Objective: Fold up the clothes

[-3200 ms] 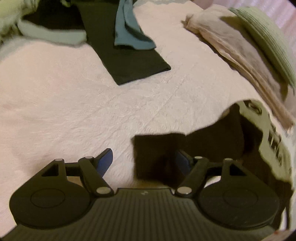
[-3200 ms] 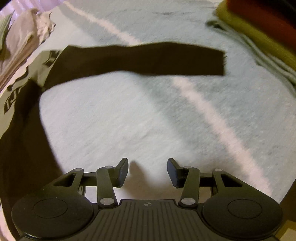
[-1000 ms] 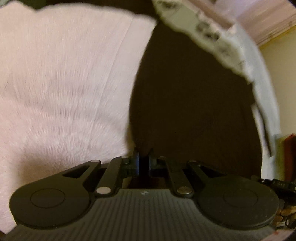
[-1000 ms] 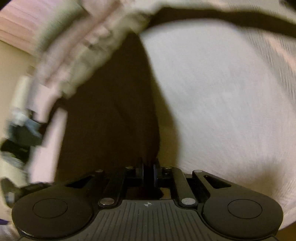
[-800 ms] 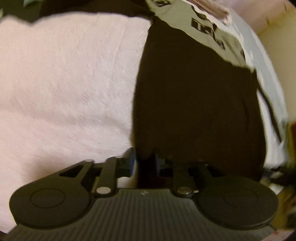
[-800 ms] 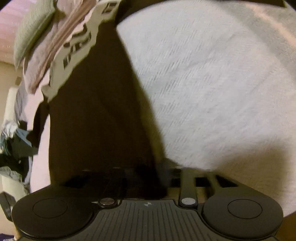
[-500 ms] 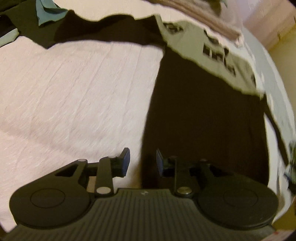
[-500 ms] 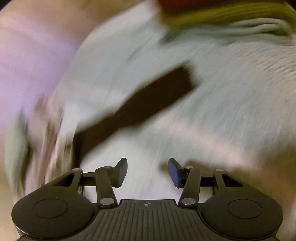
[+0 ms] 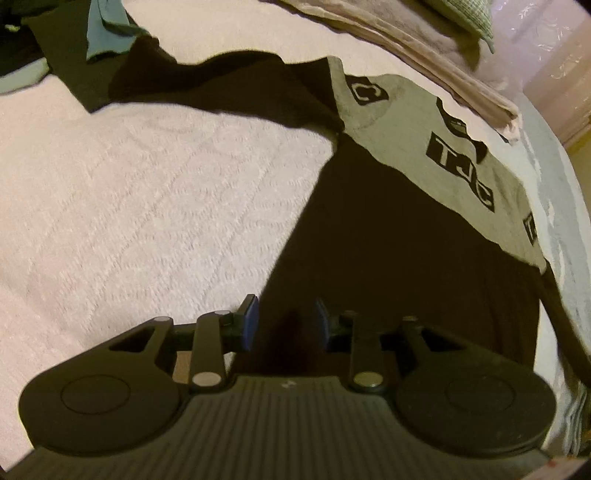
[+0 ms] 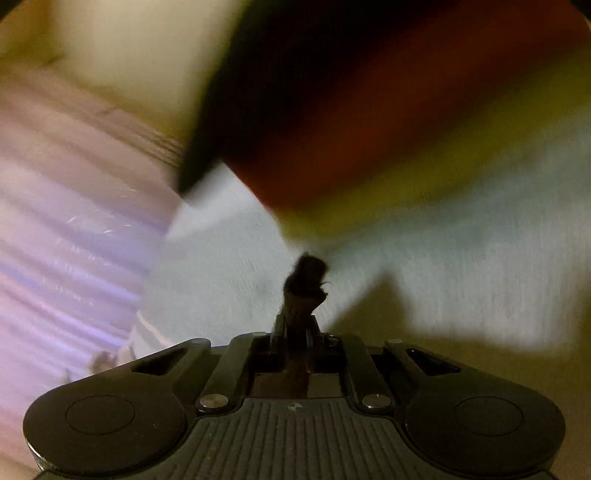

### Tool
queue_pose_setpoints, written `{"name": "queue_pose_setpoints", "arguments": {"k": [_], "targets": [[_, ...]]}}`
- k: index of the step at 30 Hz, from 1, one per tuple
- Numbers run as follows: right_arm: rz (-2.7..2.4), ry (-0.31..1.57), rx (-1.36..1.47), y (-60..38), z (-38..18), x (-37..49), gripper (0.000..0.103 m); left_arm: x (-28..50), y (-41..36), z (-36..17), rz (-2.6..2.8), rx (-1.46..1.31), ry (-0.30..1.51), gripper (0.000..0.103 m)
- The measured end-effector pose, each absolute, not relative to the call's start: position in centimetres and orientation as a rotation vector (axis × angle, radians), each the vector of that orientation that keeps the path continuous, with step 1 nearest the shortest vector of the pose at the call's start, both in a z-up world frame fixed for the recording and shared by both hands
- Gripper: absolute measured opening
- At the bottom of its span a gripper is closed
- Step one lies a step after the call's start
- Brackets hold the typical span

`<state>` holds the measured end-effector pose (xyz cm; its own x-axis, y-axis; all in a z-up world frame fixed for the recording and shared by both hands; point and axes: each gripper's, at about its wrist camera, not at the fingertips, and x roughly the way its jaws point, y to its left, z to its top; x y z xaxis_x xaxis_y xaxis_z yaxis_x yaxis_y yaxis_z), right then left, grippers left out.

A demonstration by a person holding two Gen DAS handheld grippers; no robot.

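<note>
Bed: pale quilted bedspread [image 9: 155,192] fills the left wrist view; in the right wrist view it shows as a blurred whitish field [image 10: 461,258].
Task's thing: black shirt [image 9: 388,251] with a grey chest panel and black letters, spread flat on the bed, body toward the camera, one sleeve reaching off to the upper left.
Left hand-held gripper [image 9: 283,323]: tilted down over the shirt's near left edge; jaws a little apart and opening; the dark cloth lies below and between the blue pads [image 9: 248,325], which do not press on it.
Right hand-held gripper [image 10: 295,328]: jaws clamped together on a bunched tuft of dark cloth [image 10: 304,278] that sticks up past the fingertips; this looks like part of the black shirt, but the blur leaves that unsure.
Beyond the shirt: folded beige blanket [image 9: 417,48] with a green knitted cushion [image 9: 465,14] on it, at the top right of the left wrist view.
Top left: dark green garment [image 9: 74,70] and a teal garment [image 9: 103,33] lying on it, the shirt's sleeve end touching the dark green one.
Right wrist background: heavily smeared; a stack of clothes [image 10: 369,129] in black, red and yellow bands sits just past the held tuft.
</note>
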<state>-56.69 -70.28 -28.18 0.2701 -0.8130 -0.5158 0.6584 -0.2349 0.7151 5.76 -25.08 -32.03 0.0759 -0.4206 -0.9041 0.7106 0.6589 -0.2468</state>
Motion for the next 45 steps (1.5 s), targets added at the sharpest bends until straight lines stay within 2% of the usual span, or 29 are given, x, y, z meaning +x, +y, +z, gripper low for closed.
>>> {"name": "queue_pose_setpoints", "arguments": {"k": [3,6,9,11,13,14,21,28,33,35,38,45], "targets": [[-1.390,-0.090,1.130,-71.9,-28.3,-56.9,0.005,6.4,-25.4,-32.3,-0.849,0.295,1.220,0.030],[-1.447,0.100,1.160,-73.6,-31.3,-55.6,0.006,7.4,-26.0,-33.2,-0.820,0.297,1.229,0.035],[-1.502,0.160,1.201,-73.9,-32.8,-55.0,0.016,9.3,-26.1,-33.3,-0.798,0.277,1.224,0.042],[-1.540,0.104,1.241,-73.3,-32.1,-55.1,0.045,11.2,-25.9,-32.9,-0.779,0.250,1.195,0.049],[-1.583,0.097,1.245,-72.0,-31.0,-55.4,0.061,13.6,-25.5,-32.7,-0.741,0.205,1.172,0.056],[-1.601,0.112,1.237,-71.2,-30.5,-54.7,0.064,15.1,-25.2,-32.8,-0.719,0.171,1.165,0.056],[-1.568,0.297,1.264,-67.0,-30.1,-49.7,0.064,24.9,-25.1,-34.1,-0.612,0.060,1.108,0.053],[-1.530,0.382,1.334,-64.0,-31.9,-42.7,0.064,30.2,-28.0,-32.4,-0.756,0.413,0.832,0.053],[-1.537,0.431,1.302,-62.7,-31.4,-39.4,0.064,36.0,-29.0,-31.8,-0.792,0.232,0.908,0.053],[-1.553,0.438,1.310,-62.4,-31.1,-38.7,0.064,37.1,-30.1,-32.4,-0.794,0.295,0.898,0.052],[-1.563,0.450,1.306,-61.7,-30.4,-38.0,0.064,37.8,-31.6,-34.4,-0.867,0.444,0.930,0.041],[-1.595,0.482,1.290,-61.1,-30.5,-36.7,0.064,36.4,-33.6,-38.0,-0.955,0.491,1.013,0.043]]}}
